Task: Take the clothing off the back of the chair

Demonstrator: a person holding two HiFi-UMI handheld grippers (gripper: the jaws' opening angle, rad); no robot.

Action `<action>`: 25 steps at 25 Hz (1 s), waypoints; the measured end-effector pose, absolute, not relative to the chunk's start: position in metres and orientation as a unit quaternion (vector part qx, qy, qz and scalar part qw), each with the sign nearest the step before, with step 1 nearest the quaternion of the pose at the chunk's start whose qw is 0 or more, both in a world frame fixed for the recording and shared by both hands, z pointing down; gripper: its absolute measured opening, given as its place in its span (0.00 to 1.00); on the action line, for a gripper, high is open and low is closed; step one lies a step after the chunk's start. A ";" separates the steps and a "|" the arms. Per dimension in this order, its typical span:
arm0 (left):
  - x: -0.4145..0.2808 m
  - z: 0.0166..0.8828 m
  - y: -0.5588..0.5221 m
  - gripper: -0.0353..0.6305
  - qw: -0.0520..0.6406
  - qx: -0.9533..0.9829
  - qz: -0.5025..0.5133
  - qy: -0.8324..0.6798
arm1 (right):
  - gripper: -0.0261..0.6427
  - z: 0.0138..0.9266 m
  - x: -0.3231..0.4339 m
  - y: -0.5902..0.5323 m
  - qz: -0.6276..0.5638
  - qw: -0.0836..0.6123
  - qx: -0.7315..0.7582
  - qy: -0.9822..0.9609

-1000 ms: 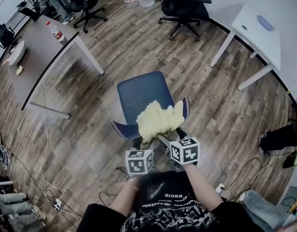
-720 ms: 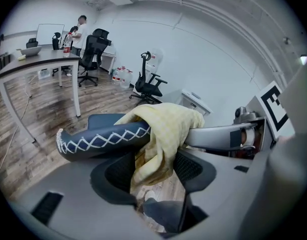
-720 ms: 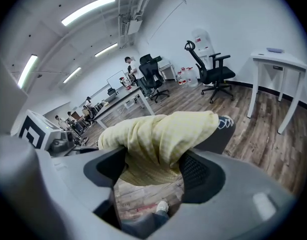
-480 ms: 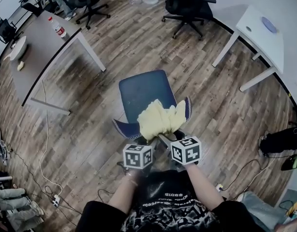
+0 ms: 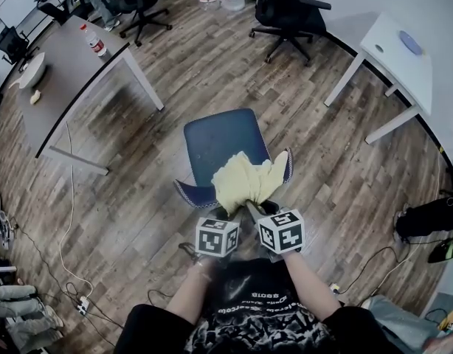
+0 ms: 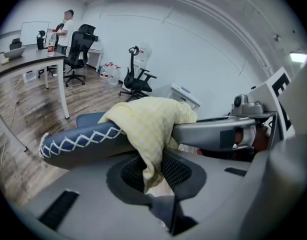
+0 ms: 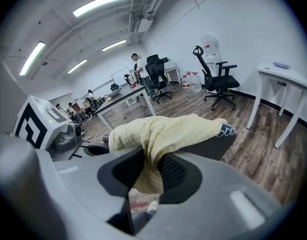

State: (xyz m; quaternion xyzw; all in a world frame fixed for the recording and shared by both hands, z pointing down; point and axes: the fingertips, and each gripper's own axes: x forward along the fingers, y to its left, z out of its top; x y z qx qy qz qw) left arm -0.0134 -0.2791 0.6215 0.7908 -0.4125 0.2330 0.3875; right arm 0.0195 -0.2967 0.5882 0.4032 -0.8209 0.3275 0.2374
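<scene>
We stand over a wooden floor (image 5: 175, 72) with a long grey table (image 5: 64, 72) at our upper left in the head view and a white table (image 5: 392, 57) at our upper right. A black office chair (image 5: 289, 9) sits beyond, well apart from us.

Directly below us is the blue chair (image 5: 223, 142), its seat facing away and its backrest, trimmed with white criss-cross stitching, nearest to us. The clothing (image 5: 245, 183), a pale yellow checked piece, lies draped over the top of that backrest. It is bunched toward the middle and hangs down on our side.

We hold the left gripper (image 6: 151, 171) and right gripper (image 7: 151, 174) side by side just behind the backrest, both angled downward, with their marker cubes close together.

In the left gripper view its jaws are closing, and a hanging fold of the clothing runs down between the dark ribbed pads (image 6: 179, 170), which touch the fabric on both sides. In the right gripper view its jaws are closing too, on another fold pinched between its pads (image 7: 172, 171).
</scene>
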 end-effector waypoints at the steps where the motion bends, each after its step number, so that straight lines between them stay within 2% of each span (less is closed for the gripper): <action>1: -0.013 0.620 -0.278 0.15 0.384 0.794 0.231 -0.410 | 0.17 0.587 0.020 -0.296 0.322 0.237 0.406 -0.822; 7: -0.018 0.611 -0.271 0.14 0.359 0.812 0.232 -0.397 | 0.16 0.578 0.015 -0.291 0.299 0.230 0.425 -0.823; 11: -0.009 0.609 -0.259 0.14 0.367 0.827 0.221 -0.363 | 0.15 0.575 0.026 -0.278 0.291 0.232 0.442 -0.816; 25: -0.035 0.582 -0.219 0.14 0.326 0.881 0.203 -0.278 | 0.15 0.547 -0.001 -0.235 0.254 0.175 0.503 -0.808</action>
